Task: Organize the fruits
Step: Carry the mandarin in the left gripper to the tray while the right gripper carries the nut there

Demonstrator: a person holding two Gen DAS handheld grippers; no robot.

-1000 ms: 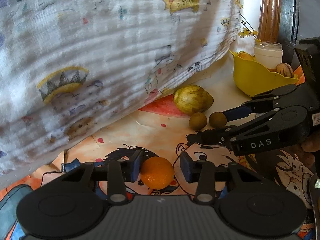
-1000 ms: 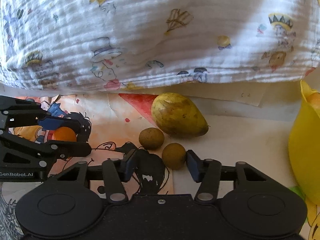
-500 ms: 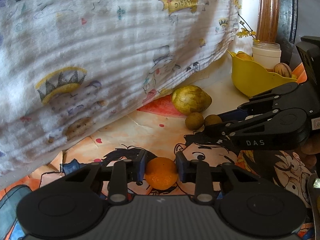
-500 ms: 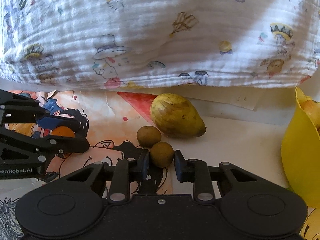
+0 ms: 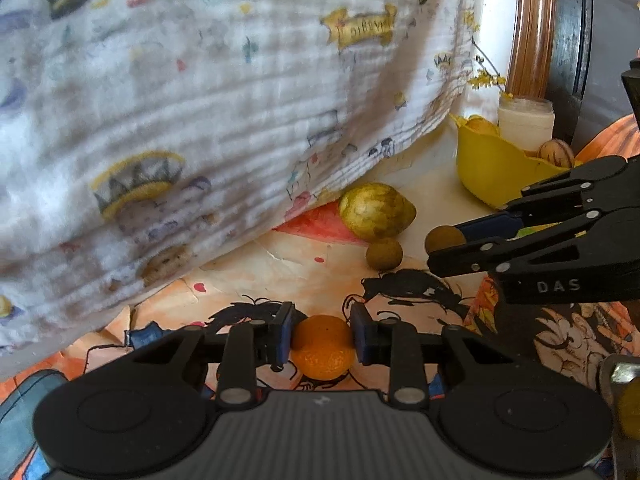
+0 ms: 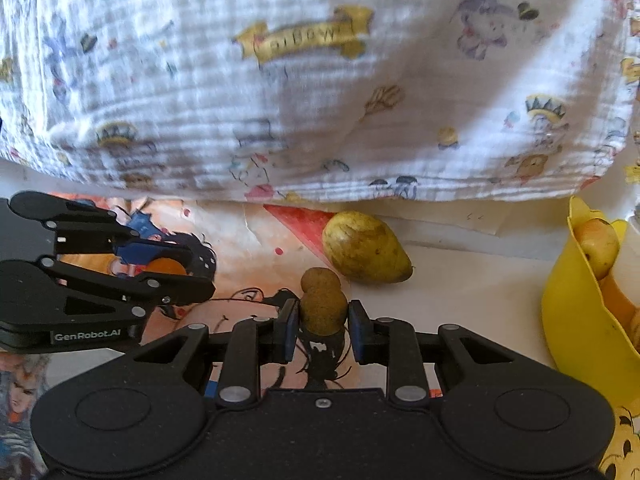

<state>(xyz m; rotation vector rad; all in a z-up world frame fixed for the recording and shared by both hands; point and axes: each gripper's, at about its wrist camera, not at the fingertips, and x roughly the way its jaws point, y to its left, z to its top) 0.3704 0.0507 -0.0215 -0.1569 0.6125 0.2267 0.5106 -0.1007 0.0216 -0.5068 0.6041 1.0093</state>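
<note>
Left gripper angled downward, fingers clamped on small round orange fruit; right gripper likewise, clamped on small brown round fruit, lifted clear of table.

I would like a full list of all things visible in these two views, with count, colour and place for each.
orange fruit: one, orange, between the left gripper's pads.
small round fruits: two, brown; one in the right gripper, one on the mat.
large oval fruit: one, yellow-green, at the cloth's edge.
bowl: one, yellow, far right, with fruit inside.
jar: one, white, behind the bowl.
printed cloth: one, white, at the back.
cartoon mat: one, orange and multicoloured, underneath.
left gripper: black, shut.
right gripper: black, shut.
</note>
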